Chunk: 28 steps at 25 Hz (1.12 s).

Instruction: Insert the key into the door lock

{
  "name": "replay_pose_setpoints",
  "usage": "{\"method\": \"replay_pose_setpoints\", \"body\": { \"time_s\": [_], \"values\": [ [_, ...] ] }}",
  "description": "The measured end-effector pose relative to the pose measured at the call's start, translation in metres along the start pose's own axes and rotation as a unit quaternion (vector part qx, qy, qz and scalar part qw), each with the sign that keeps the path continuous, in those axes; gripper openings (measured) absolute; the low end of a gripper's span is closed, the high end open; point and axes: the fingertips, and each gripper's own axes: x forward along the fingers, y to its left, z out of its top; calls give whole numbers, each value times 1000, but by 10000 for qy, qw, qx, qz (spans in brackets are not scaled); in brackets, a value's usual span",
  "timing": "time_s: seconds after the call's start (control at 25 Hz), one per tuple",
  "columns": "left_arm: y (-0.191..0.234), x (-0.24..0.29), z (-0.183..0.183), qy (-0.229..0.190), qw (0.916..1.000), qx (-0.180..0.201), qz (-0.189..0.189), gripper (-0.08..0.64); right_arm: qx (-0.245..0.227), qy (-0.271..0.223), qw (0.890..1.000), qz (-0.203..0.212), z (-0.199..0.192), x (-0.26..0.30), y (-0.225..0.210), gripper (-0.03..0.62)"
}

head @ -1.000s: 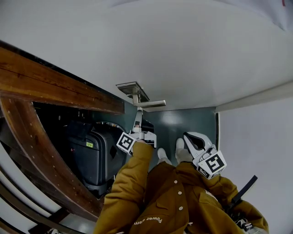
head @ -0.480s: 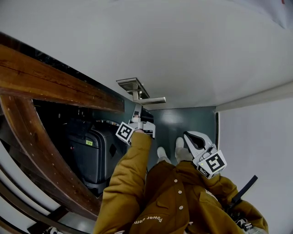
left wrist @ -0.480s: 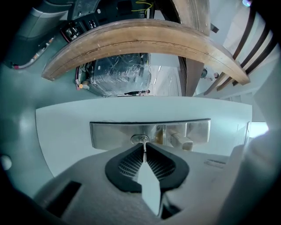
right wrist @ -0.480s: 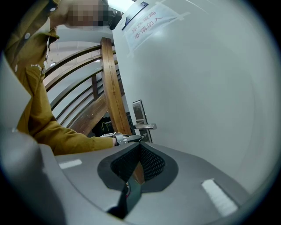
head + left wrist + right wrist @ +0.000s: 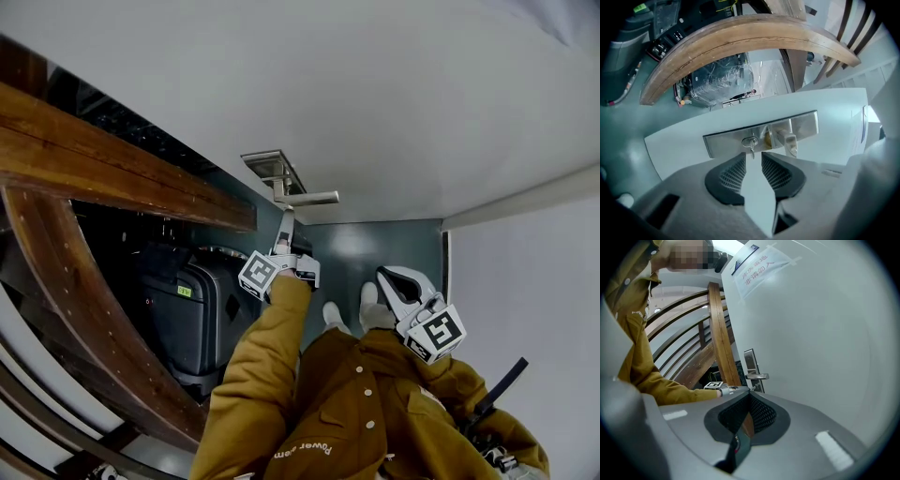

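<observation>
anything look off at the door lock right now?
Nothing damaged or askew. The lock plate sits square on the door, with the handle level. The key appears to be already in the plate's keyhole. The left tongs bracket it with jaws apart, not gripping. The right tongs are shut on nothing, away from the lock.

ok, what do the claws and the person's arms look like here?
The left claw and right claw are pale grey-white moulded shells with dark mesh-textured pads. Each carries a cube of black-and-white square markers: left cube, right cube. The left sleeve and right sleeve belong to a mustard-brown jacket.
</observation>
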Motion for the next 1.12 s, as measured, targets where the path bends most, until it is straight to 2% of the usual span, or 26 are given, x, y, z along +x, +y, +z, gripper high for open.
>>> {"method": "replay_pose_setpoints", "body": {
  "time_s": [0.12, 0.2, 0.32, 0.48, 0.56, 0.68, 0.76, 0.92, 0.96, 1.12],
  "values": [
    [-21, -13, -11, 131, 9997, 118, -148, 103, -40, -42, 10000, 44, 2, 0, 5, 6],
    [-28, -25, -17, 288, 9976, 626, -47, 100, -75, -78, 9999, 94, 6, 1, 8, 6],
    [-43, -44, -24, 532, 9876, 1475, 103, 94, -146, -163, 9996, 177, 13, 3, 10, 6],
    [-84, -62, -48, 814, 9749, 2055, -287, 83, -216, -274, 9991, 260, 21, 6, 11, 6],
    [-101, -73, -62, 1021, 9594, 2605, -361, 76, -219, -317, 9989, 276, 25, 8, 11, 6],
    [-121, -89, -81, 1276, 9281, 3469, -439, 75, -217, -359, 9988, 268, 31, 11, 10, 6],
    [-133, -100, -92, 1357, 9108, 3869, -486, 67, -242, -392, 9985, 293, 35, 12, 13, 6],
    [-156, -121, -103, 1285, 8807, 4532, -498, 22, -391, -348, 9982, 307, 38, 12, 21, 5],
    [-163, -126, -106, 1266, 8748, 4645, -539, 2, -448, -296, 9982, 277, 37, 11, 22, 5],
    [-186, -134, -125, 1404, 8519, 4993, -721, 2, -489, -200, 9985, 149, 35, 10, 22, 5]
  ]
}}
